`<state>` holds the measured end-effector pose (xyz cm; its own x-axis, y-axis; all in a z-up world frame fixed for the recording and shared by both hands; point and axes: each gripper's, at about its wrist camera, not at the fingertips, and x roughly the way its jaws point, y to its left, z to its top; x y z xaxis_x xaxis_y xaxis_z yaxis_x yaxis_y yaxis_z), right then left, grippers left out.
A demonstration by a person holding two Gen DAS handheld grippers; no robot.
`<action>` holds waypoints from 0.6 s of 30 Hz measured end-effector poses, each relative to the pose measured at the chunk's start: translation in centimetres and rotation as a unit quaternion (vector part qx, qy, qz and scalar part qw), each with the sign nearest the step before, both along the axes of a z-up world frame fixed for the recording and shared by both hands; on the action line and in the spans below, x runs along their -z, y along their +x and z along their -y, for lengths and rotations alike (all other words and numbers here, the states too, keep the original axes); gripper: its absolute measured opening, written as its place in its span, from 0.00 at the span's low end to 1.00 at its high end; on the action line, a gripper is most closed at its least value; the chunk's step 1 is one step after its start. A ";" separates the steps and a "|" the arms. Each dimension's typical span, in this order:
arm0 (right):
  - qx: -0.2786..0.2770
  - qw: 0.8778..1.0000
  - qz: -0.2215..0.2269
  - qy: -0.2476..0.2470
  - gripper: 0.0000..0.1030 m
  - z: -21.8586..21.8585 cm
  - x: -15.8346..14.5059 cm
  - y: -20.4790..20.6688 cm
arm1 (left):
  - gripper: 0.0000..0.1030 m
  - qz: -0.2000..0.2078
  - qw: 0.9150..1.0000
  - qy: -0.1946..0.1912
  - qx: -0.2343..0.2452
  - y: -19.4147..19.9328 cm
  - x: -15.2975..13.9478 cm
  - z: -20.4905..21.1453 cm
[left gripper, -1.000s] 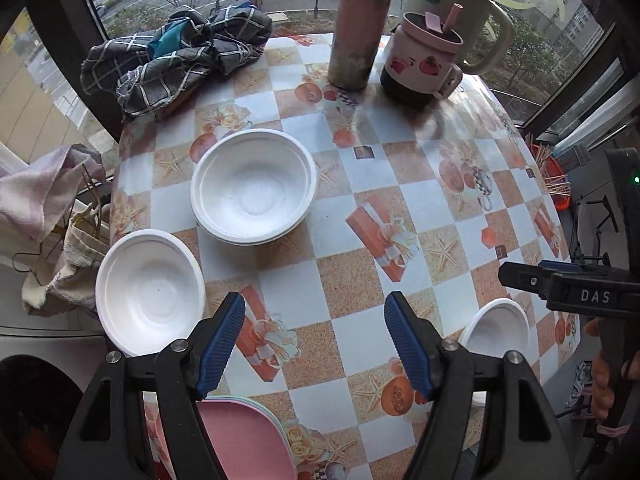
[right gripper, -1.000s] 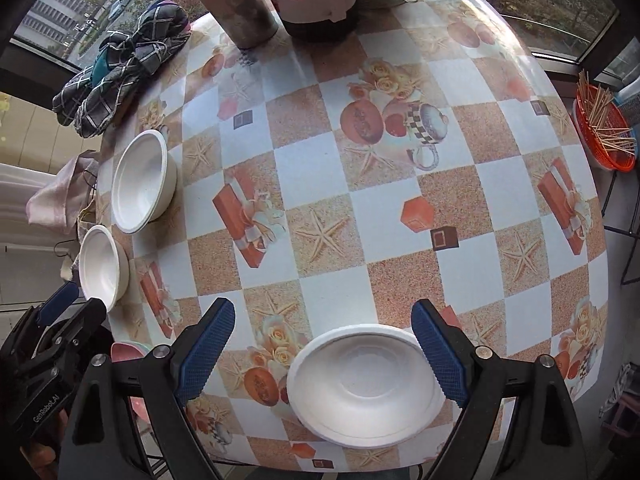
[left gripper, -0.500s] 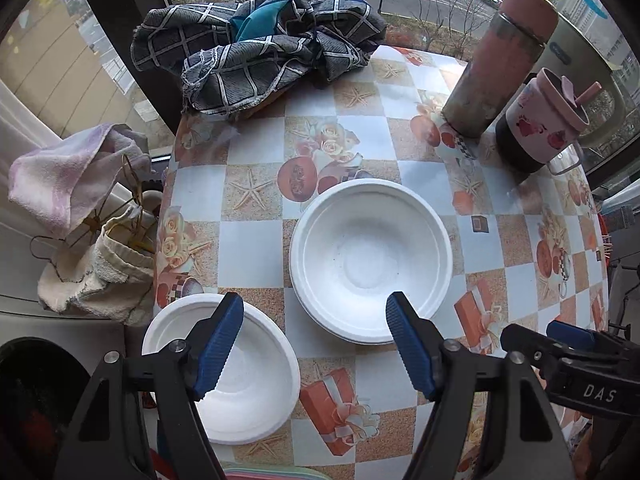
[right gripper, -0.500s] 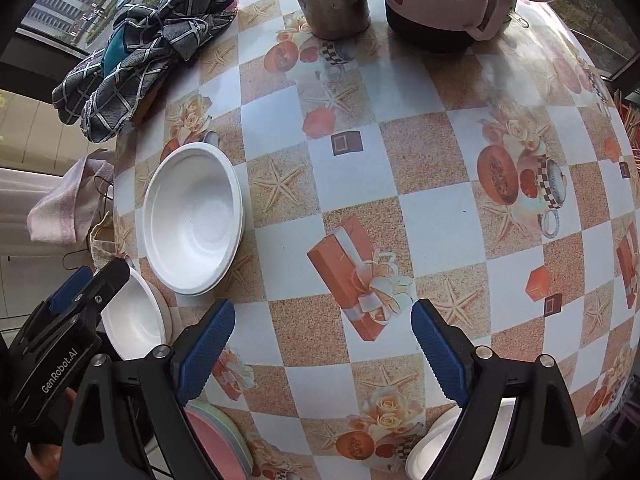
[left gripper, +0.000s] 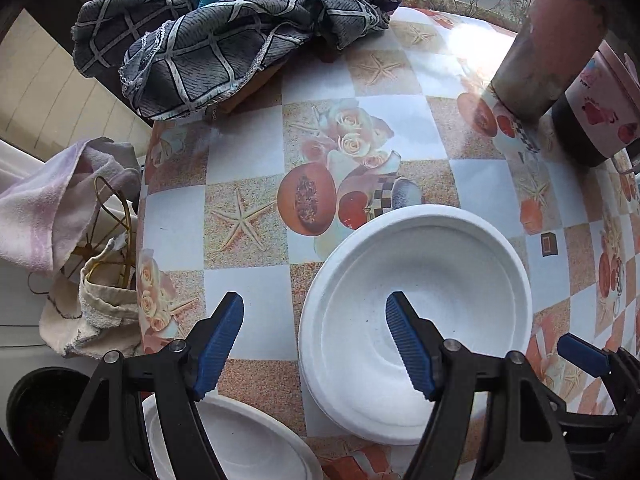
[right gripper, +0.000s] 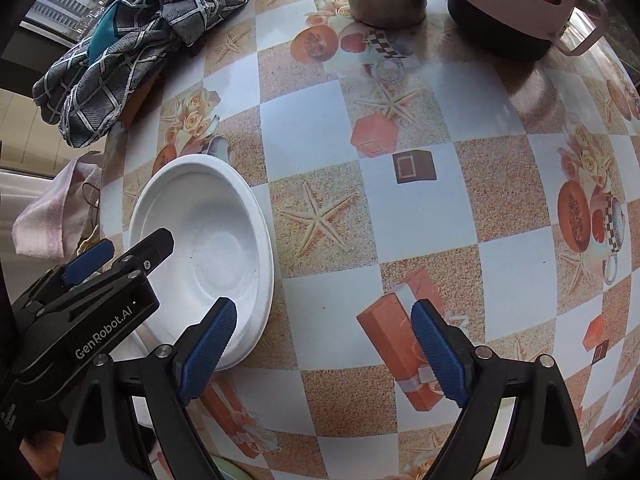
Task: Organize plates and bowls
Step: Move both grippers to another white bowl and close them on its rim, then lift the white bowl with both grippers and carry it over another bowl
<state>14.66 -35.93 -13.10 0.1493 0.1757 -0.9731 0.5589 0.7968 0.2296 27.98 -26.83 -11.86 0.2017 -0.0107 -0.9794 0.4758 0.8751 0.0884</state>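
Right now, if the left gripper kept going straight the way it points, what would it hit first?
Probably the near-left rim of the large white bowl: the open left gripper straddles it, one finger over the tablecloth, one over the bowl. Depth is unclear.

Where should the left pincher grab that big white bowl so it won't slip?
Probably its thin rim, from above. The big white bowl sits upright on the table, too wide to span. The left gripper points down, open, straddling the near-left rim, so one finger could go inside and one outside.
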 end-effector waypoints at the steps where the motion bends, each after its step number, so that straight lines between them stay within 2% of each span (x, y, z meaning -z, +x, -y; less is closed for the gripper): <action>1: 0.000 1.000 0.001 0.002 0.88 -0.1 0.2 0.1 | 0.75 -0.007 1.000 0.000 -0.004 0.2 0.3 -0.1; 2: -0.002 1.000 0.003 0.003 0.82 -0.1 0.4 0.2 | 0.75 -0.012 1.000 0.002 -0.007 0.3 0.6 -0.2; 4: -0.007 1.000 0.004 0.003 0.70 -0.4 0.6 0.4 | 0.66 -0.019 1.000 0.004 -0.010 0.5 1.0 -0.1; 6: -0.007 1.000 0.004 0.010 0.61 -0.4 0.9 0.6 | 0.44 -0.043 0.999 0.003 -0.013 0.5 1.7 -0.1; 8: -0.004 0.999 0.009 0.035 0.51 -0.3 1.3 0.8 | 0.34 -0.064 0.998 -0.008 -0.016 0.4 2.2 -0.1; 9: -0.004 0.999 0.012 0.046 0.48 -0.3 1.5 0.9 | 0.34 -0.060 0.998 -0.011 -0.017 0.2 2.1 -0.1; 11: -0.006 0.998 0.015 0.063 0.33 -0.3 1.7 1.1 | 0.34 -0.060 0.998 -0.008 -0.010 -0.3 1.9 0.1; 14: -0.016 0.998 0.008 0.061 0.16 -0.6 1.9 1.2 | 0.31 -0.070 0.997 -0.011 0.009 -1.8 1.9 0.7; 18: -0.027 0.998 -0.006 0.057 0.16 -0.6 2.2 -0.5 | 0.31 -0.063 0.998 -0.007 0.025 -4.8 1.5 1.2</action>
<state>14.20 -35.37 -15.32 0.1257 0.2923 -0.9480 0.5190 0.7950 0.3139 23.18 -28.06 -13.40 0.0762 -0.0318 -0.9966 0.5253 0.8508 0.0130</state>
